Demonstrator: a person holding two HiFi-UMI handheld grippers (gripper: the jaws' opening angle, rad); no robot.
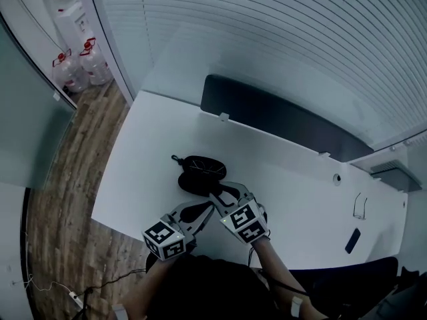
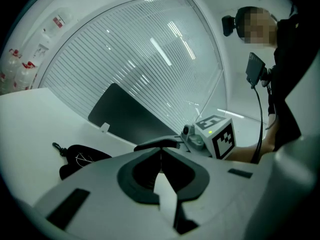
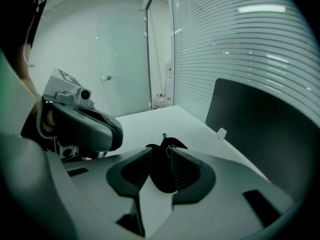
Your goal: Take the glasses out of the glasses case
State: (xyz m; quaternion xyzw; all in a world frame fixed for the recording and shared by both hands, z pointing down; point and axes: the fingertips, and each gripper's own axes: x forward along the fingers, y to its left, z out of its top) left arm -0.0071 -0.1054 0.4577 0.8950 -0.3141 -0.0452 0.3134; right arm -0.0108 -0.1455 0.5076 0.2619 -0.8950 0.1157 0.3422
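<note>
A black zipped glasses case (image 1: 200, 170) lies on the white table (image 1: 153, 152), its pull tab toward the far left. My right gripper (image 1: 221, 193) reaches its near right end. In the right gripper view the case (image 3: 164, 176) fills the narrow gap between the jaws of the right gripper (image 3: 162, 152), which look shut on it. My left gripper (image 1: 207, 209) sits just in front of the case with its jaws shut and nothing in them. The left gripper view shows that gripper's (image 2: 161, 152) tips meeting, the case (image 2: 80, 159) off to the left. No glasses are visible.
A dark panel (image 1: 280, 122) stands along the table's back edge. A small dark flat object (image 1: 352, 241) and a thin wire item (image 1: 360, 207) lie at the far right. Water bottles (image 1: 83, 69) stand on the wooden floor at the left.
</note>
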